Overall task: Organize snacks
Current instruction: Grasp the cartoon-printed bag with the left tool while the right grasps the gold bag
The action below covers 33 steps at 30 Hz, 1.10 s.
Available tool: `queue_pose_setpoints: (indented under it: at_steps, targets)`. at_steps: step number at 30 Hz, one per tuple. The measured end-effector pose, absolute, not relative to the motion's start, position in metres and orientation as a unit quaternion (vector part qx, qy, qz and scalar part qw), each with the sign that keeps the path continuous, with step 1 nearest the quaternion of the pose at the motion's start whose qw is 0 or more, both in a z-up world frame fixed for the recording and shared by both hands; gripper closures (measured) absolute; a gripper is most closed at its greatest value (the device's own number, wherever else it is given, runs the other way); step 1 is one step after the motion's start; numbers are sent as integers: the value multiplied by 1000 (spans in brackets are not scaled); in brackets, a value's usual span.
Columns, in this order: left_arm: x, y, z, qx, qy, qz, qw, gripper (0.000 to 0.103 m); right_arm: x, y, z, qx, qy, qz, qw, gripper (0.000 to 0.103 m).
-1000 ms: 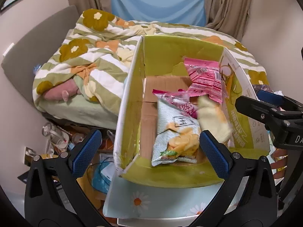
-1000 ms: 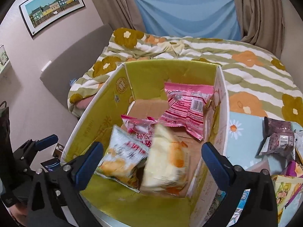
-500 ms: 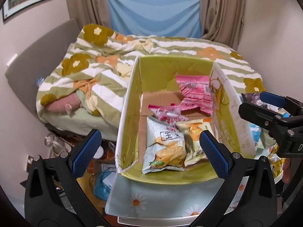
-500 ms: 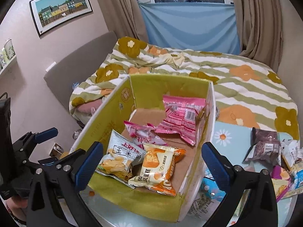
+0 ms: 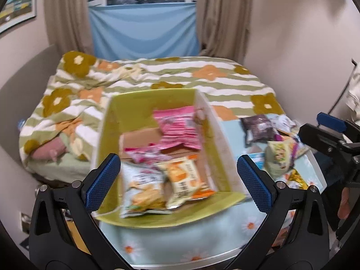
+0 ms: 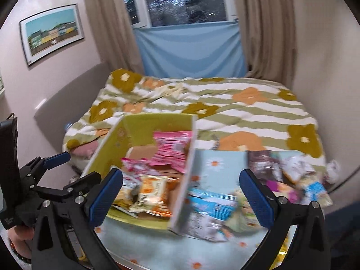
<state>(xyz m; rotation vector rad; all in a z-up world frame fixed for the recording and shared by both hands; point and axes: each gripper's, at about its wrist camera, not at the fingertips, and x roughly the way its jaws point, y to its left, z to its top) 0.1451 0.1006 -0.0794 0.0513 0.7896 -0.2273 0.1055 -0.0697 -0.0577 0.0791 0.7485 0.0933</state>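
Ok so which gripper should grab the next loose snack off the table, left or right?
Right. The right gripper is open and empty, and the loose snack pile lies just ahead of it, right of the box. The left gripper, also open, faces into the box.

Snack packets (image 5: 155, 186) in box (image 5: 105, 139) on table (image 5: 180, 240)

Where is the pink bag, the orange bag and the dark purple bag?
pink bag (image 5: 177, 126), left wrist view, middle of its striped front.
orange bag (image 6: 153, 191), right wrist view, pale centre of its front.
dark purple bag (image 5: 258, 129), left wrist view, middle of the dark wrapper, on the table outside the box.
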Motion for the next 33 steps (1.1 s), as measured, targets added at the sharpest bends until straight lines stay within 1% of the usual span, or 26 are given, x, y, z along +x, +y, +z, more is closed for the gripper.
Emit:
queue_pose_setpoints:
  at_steps: [6,13,17,23,33]
  targets:
    - [137,37,-87,43,380,-157,911,0,77,-129,-59,31,370,-13,929,0]
    - [129,-37,-110,49,394,-179,900,0,52,-198,-88,39,405,-19,913,0]
    - [125,-76,-135,57,412,-178,892,0,42,-234,-116,34,432,-8,901,0]
    - [124,-119,-173,79,430,-160,885,0,37,-263,-159,31,468,25,883,0]
    - [134,-158,-232,101,415,-101,899,0,39,-271,-229,12,505,85,859,0]
